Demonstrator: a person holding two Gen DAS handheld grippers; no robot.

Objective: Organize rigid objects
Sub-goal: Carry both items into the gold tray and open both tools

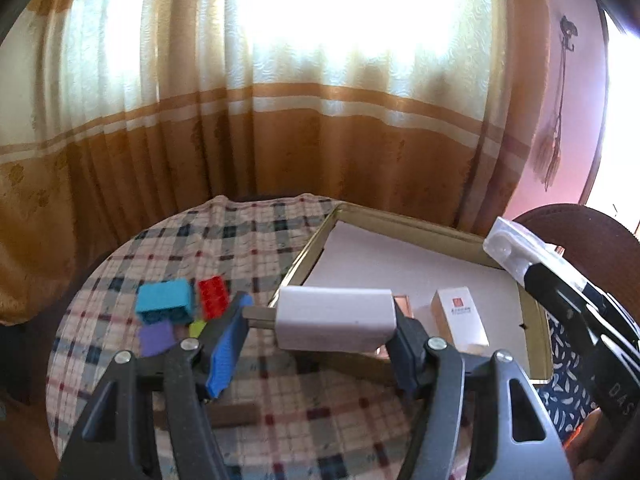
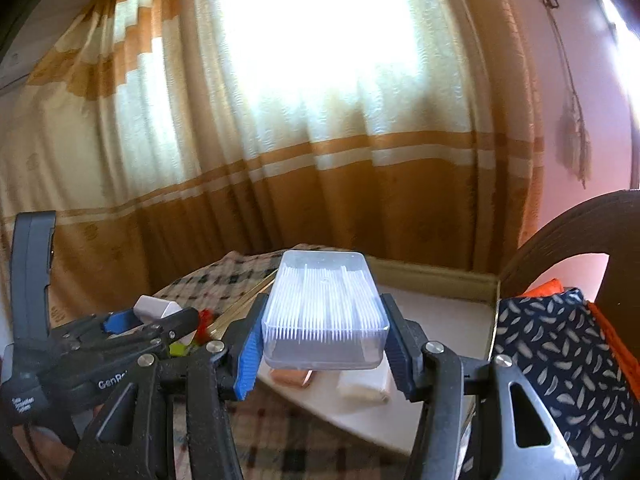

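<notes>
The shallow cardboard tray (image 1: 400,236) offers the widest free room: its pale floor is bare across the back and middle, with only a small white-and-tan carton (image 1: 460,320) and a copper-coloured piece (image 1: 401,304) near its front edge. Its low rim must be cleared on entry. Left of the tray, the checked cloth on the desk (image 1: 224,240) lies open toward the curtain (image 1: 280,152), which closes off the far side. A cluster of building bricks, cyan (image 1: 164,300), red (image 1: 214,294), purple (image 1: 157,338), crowds the near left. A dark chair back (image 2: 560,248) blocks the right.
</notes>
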